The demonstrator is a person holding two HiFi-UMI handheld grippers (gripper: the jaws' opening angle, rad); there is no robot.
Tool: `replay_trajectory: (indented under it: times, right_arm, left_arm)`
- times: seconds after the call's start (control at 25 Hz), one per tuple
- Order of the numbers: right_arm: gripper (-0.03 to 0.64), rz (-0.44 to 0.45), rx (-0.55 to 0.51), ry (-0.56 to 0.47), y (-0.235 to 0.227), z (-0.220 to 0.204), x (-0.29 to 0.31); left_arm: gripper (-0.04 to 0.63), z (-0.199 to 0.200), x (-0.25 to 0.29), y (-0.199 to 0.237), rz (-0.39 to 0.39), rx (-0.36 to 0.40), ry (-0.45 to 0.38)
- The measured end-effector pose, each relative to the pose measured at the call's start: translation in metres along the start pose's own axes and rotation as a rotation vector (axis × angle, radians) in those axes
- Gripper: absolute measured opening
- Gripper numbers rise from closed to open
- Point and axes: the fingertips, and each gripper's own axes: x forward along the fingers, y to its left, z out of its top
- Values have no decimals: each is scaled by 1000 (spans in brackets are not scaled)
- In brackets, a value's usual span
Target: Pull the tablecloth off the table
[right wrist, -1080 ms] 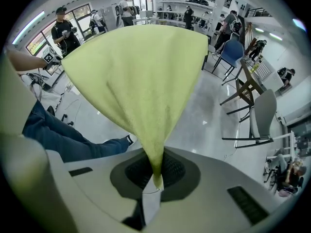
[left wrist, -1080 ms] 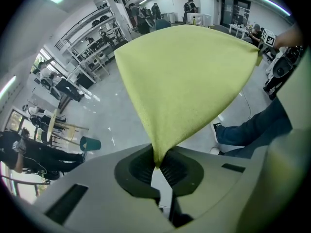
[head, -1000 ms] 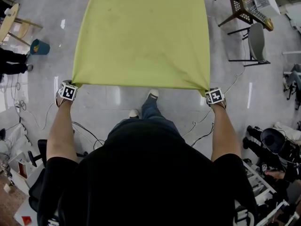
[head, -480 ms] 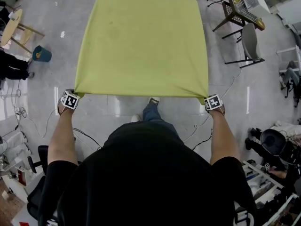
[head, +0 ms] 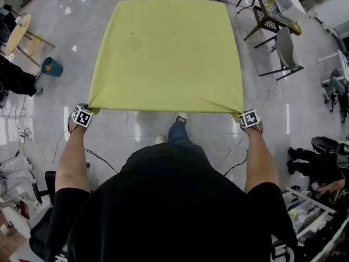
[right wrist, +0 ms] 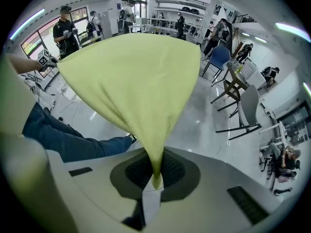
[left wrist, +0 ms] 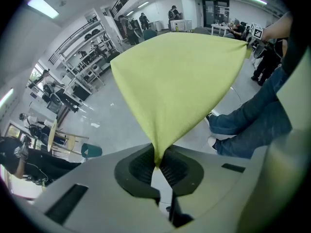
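Observation:
A yellow-green tablecloth [head: 166, 53] stretches flat ahead of me, hiding the table beneath it. Its near edge is pulled taut between my two grippers. My left gripper [head: 87, 109] is shut on the near left corner; in the left gripper view the tablecloth [left wrist: 180, 81] funnels down into the pinched jaws of the left gripper [left wrist: 156, 163]. My right gripper [head: 243, 115] is shut on the near right corner; in the right gripper view the tablecloth [right wrist: 136, 81] narrows to a tip clamped in the right gripper [right wrist: 155, 176].
The floor [head: 142, 127] is glossy grey tile with cables [head: 103, 157] by my feet. Chairs [head: 286, 51] and a wire basket [head: 272, 7] stand at the right, a small round table [head: 13, 34] and a teal bin [head: 52, 67] at the left. People stand around the room's edges.
Both grippers have drawn back toward me with the cloth corners in them. The cloth's far edge has come nearer, and more floor shows beyond it.

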Motion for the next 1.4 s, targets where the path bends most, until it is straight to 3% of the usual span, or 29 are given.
replay_trajectory:
  times: [0.36, 0.64, 0.8, 1.4]
  right_arm:
    - [21, -15, 21, 3, 35, -40, -34]
    - [21, 5, 31, 20, 51, -81, -34]
    - [21, 20, 26, 25, 51, -105, -30]
    - [21, 86, -7, 30, 71, -244, -43]
  left_arm:
    - [23, -51, -25, -25, -21, -8, 12]
    - [23, -74, -37, -54, -36, -17, 0]
    - [23, -89, -46, -75, -17, -27, 35]
    - [23, -150, -105, -184, 32, -84, 76]
